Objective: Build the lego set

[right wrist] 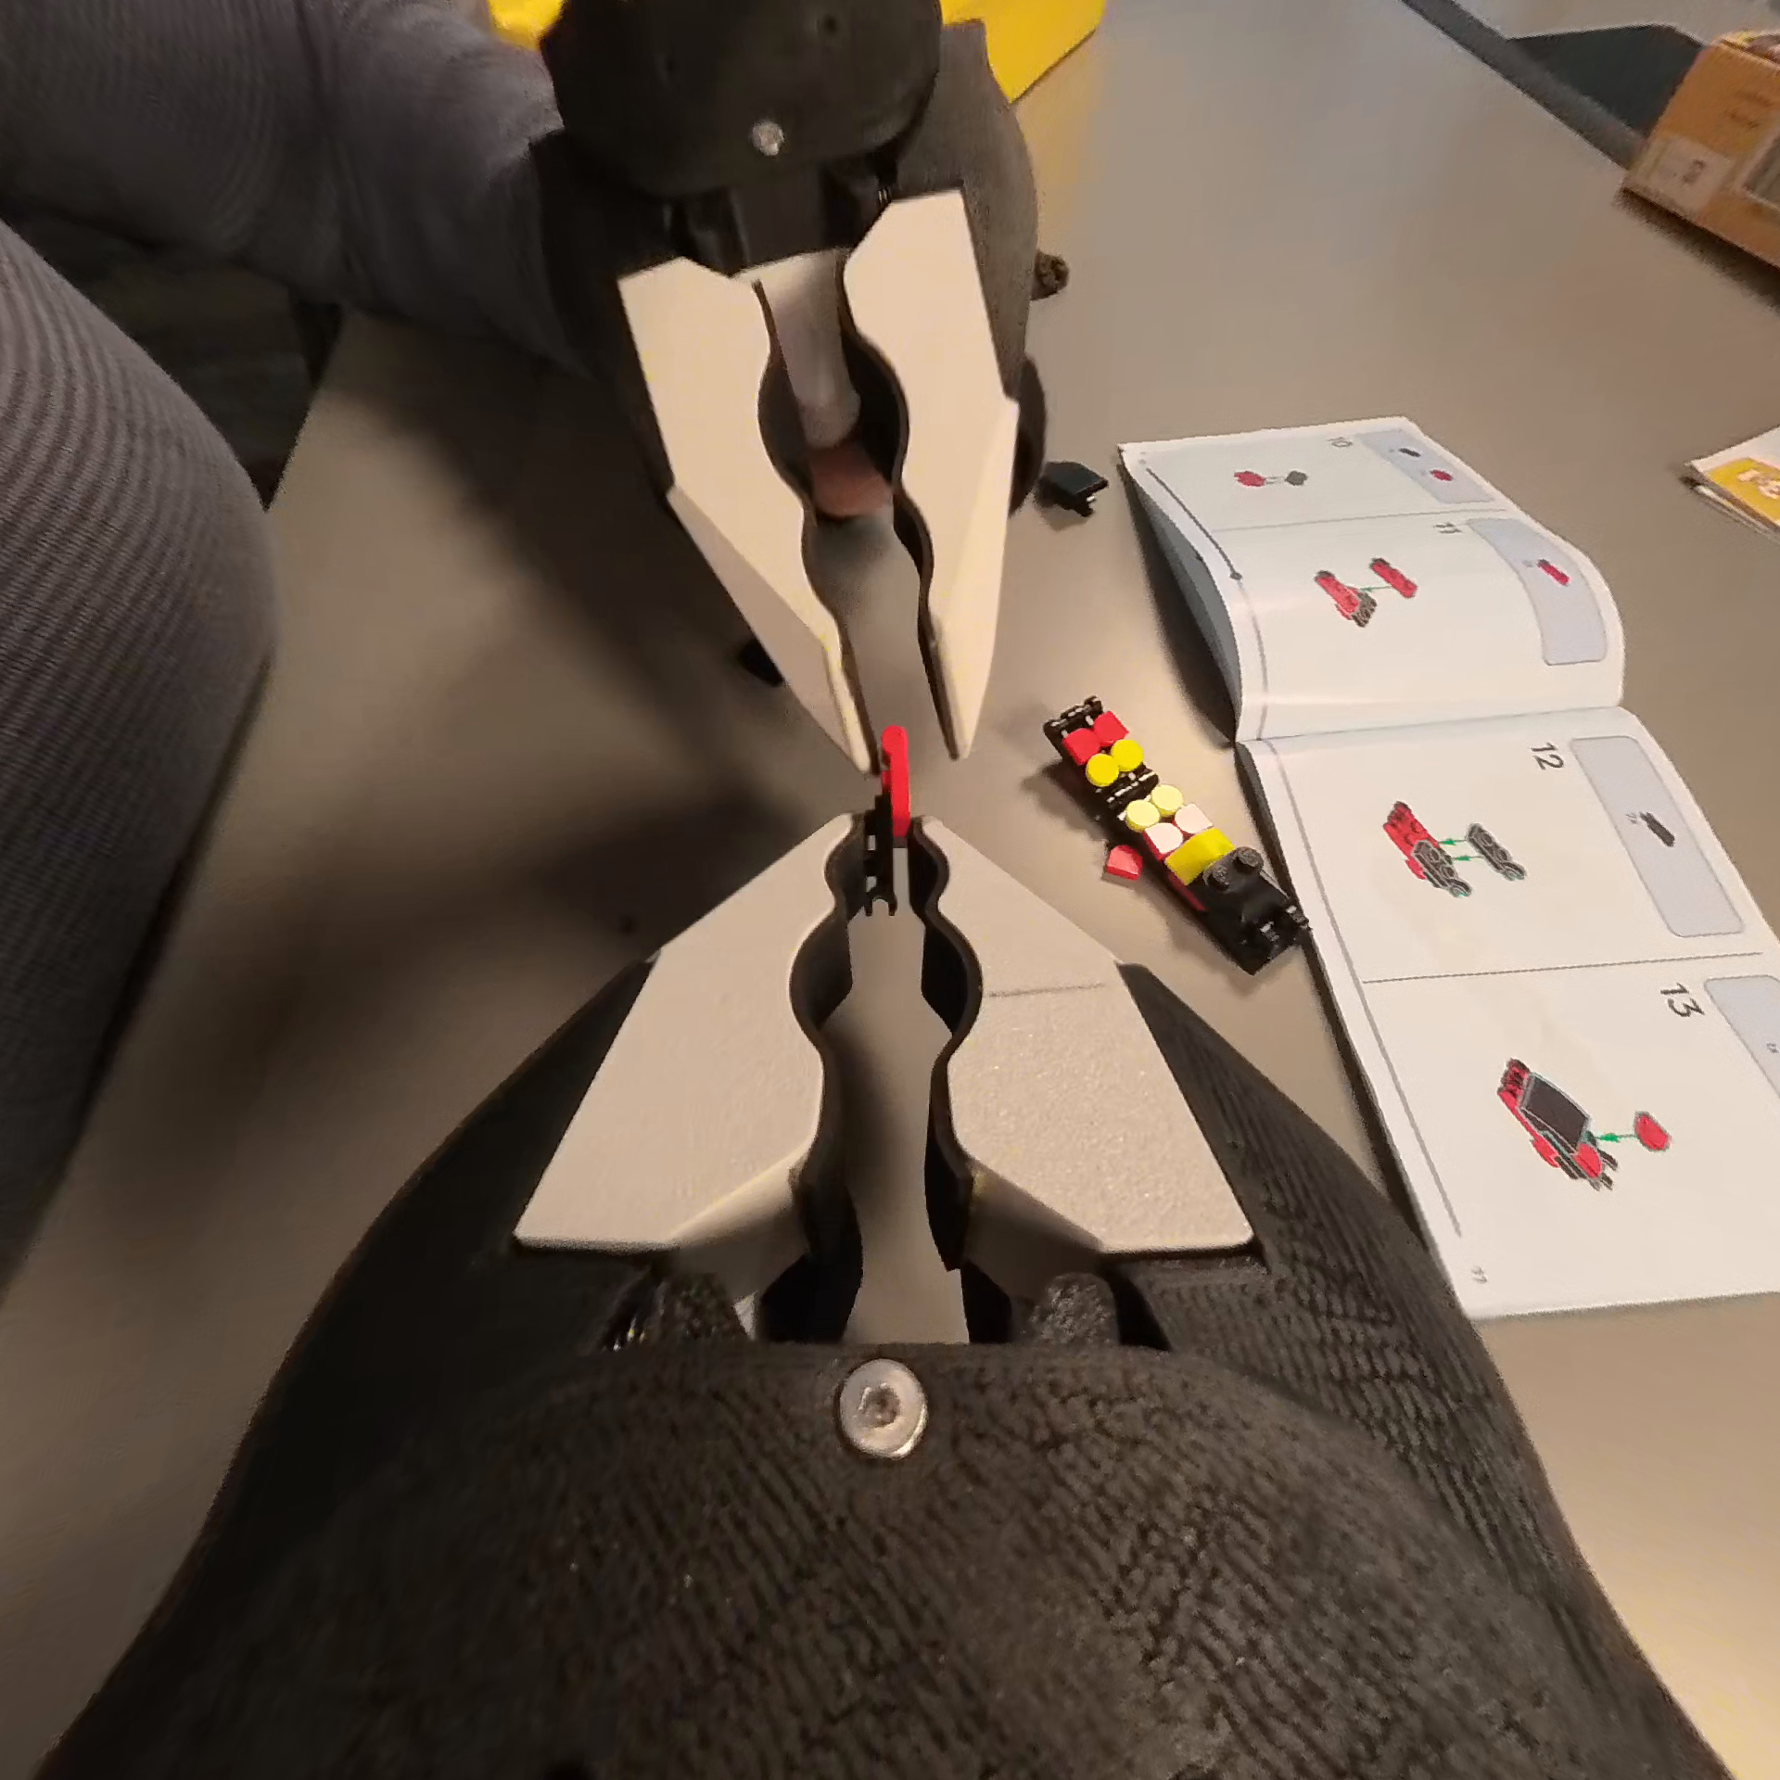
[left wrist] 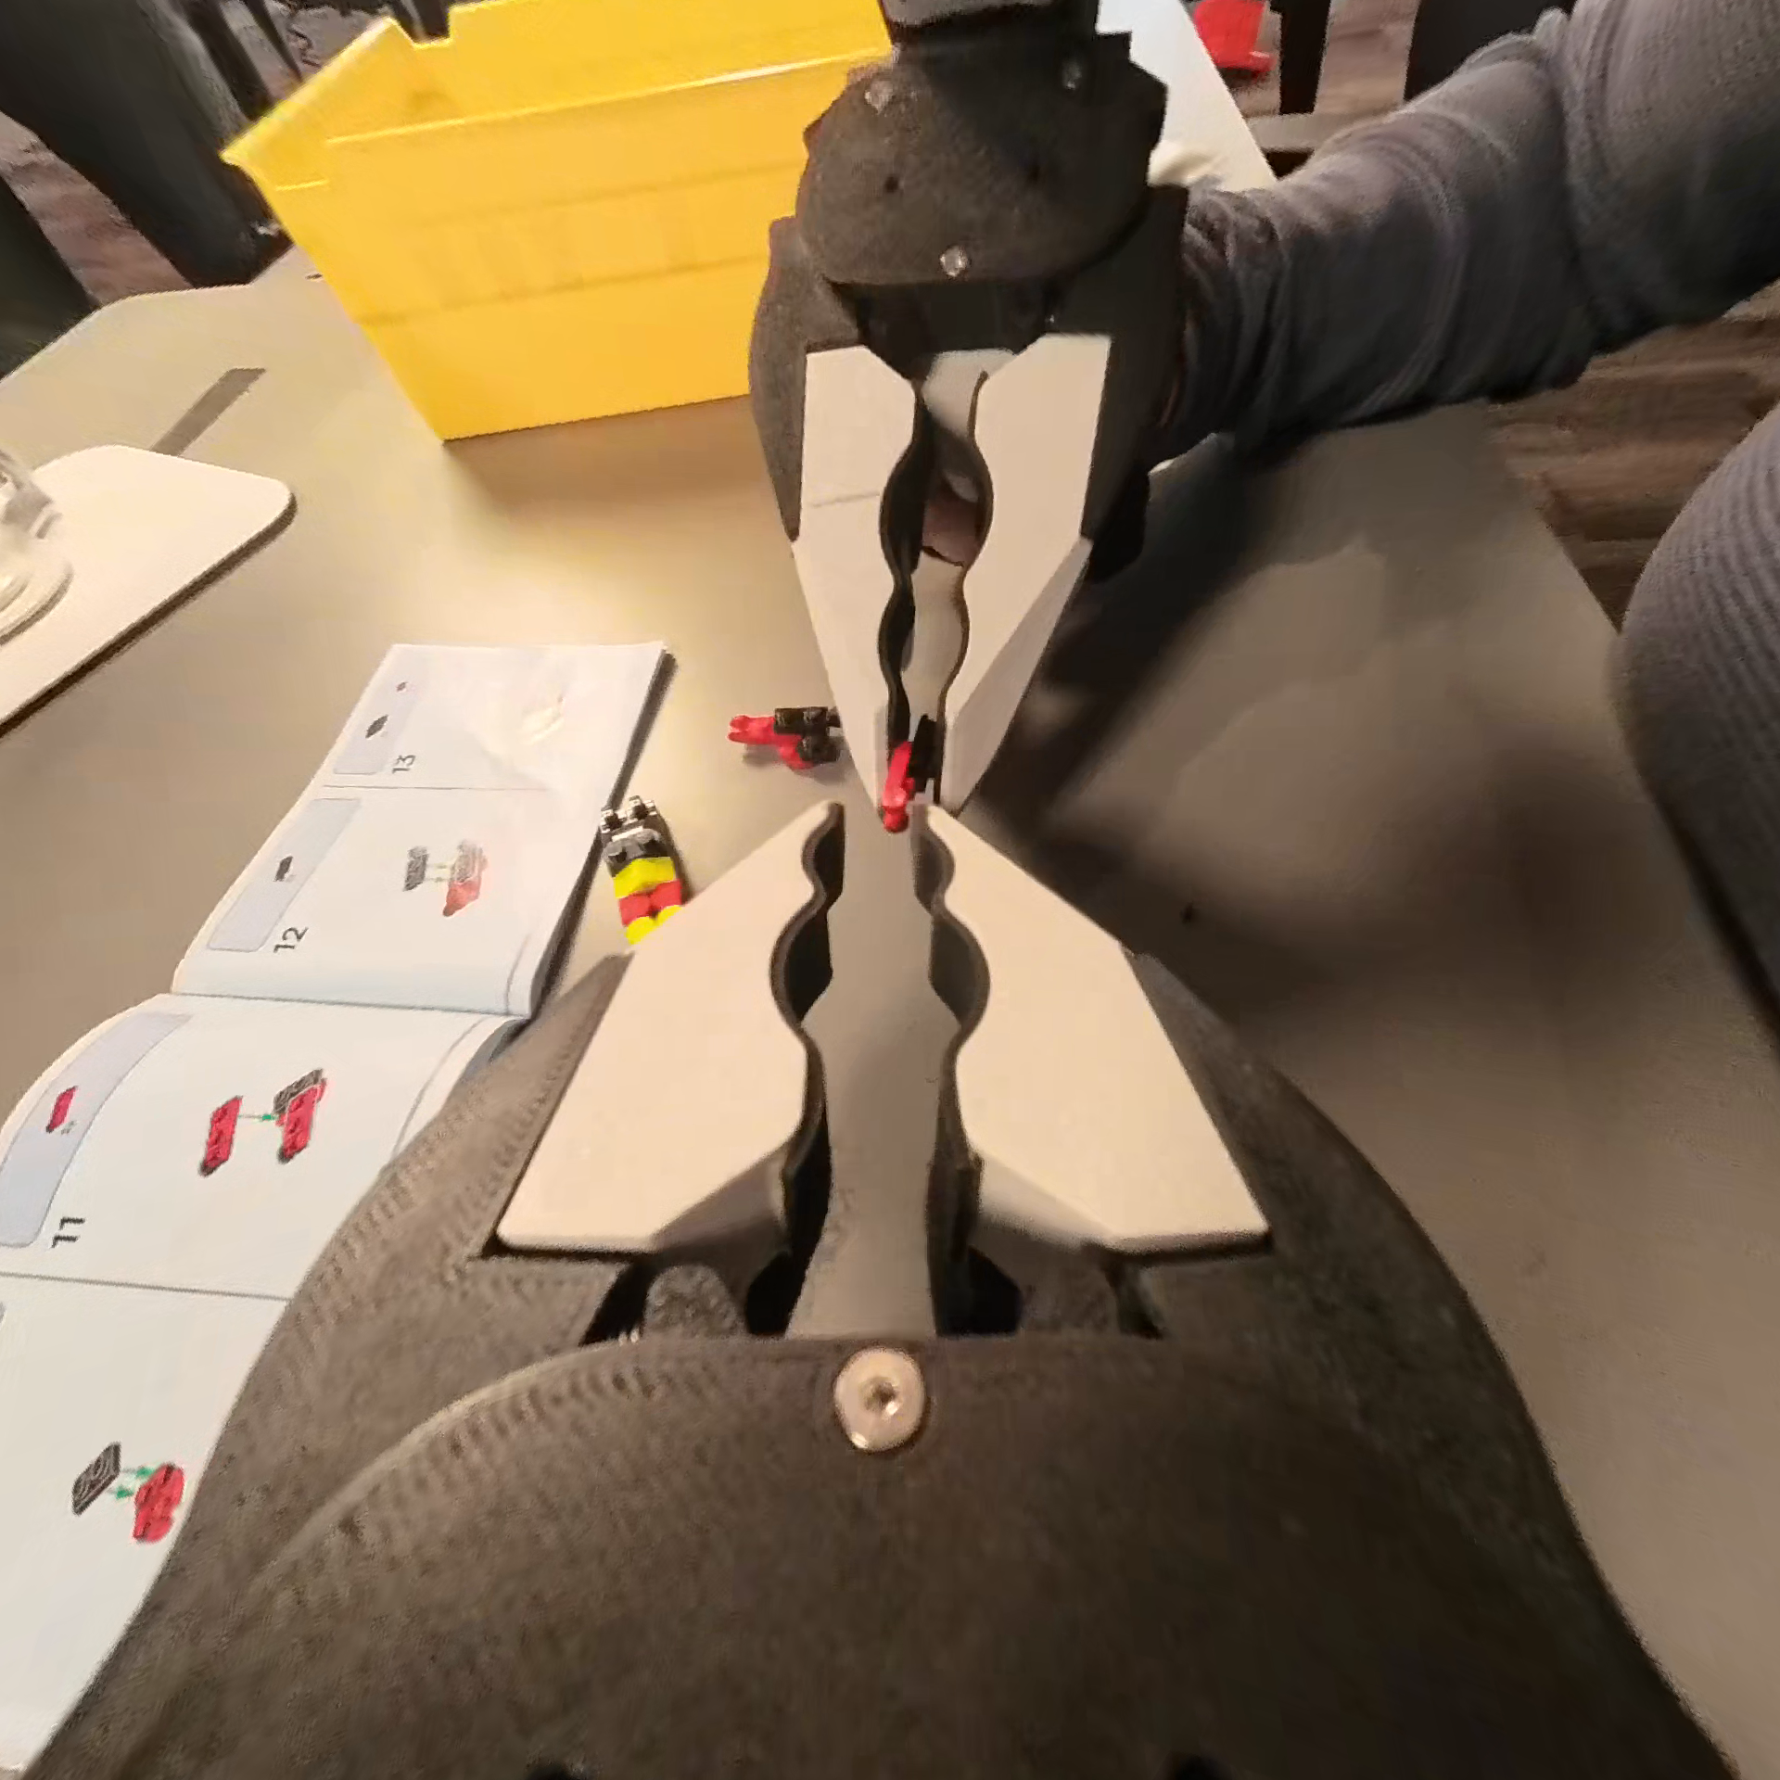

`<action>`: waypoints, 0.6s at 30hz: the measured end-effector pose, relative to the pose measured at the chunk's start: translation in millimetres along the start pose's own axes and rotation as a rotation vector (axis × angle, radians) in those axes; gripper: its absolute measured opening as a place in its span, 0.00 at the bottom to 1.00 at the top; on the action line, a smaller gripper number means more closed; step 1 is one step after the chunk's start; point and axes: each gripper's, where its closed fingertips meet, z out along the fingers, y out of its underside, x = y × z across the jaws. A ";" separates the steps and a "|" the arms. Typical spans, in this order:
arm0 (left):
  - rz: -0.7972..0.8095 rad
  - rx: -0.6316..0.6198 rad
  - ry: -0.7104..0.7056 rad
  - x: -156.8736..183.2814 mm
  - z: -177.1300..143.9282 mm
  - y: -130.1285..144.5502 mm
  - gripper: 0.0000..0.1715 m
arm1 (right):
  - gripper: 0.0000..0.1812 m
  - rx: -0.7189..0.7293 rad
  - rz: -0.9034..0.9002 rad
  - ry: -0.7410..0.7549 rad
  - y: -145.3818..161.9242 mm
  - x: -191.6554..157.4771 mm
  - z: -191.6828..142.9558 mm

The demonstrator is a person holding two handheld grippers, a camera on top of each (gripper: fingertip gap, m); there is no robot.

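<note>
Right now my right gripper (right wrist: 881, 838) pinches the tiny red-and-black piece (right wrist: 891, 809), light, stiff, slick; my left gripper (left wrist: 881, 819), part-open and empty, should nip its red end at twelve o'clock.

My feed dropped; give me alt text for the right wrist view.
The right gripper pinches a small red-and-black piece, tip to tip with the open left gripper. A partly built model and open instruction booklet lie on the table.
</note>
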 end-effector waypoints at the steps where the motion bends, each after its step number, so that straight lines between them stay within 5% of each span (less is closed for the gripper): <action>1: 0.014 -0.006 0.005 2.1 1.1 0.9 0.08 | 0.03 0.000 -0.001 -0.007 -0.4 -1.3 0.1; 5: 0.013 -0.023 0.012 5.0 3.9 2.2 0.02 | 0.04 -0.010 -0.036 0.013 1.3 0.4 -0.1; 9: -0.186 -0.016 -0.027 -11.3 -0.2 2.2 0.02 | 0.20 -0.002 -0.187 0.174 -4.2 19.9 -11.6; 13: -0.500 0.020 0.068 -14.7 -1.5 2.1 0.02 | 0.17 -0.023 -0.455 0.329 -10.0 23.1 -16.0; 18: -0.642 0.029 0.152 -7.0 2.5 2.5 0.02 | 0.06 -0.095 -0.687 0.380 -5.2 13.5 -8.5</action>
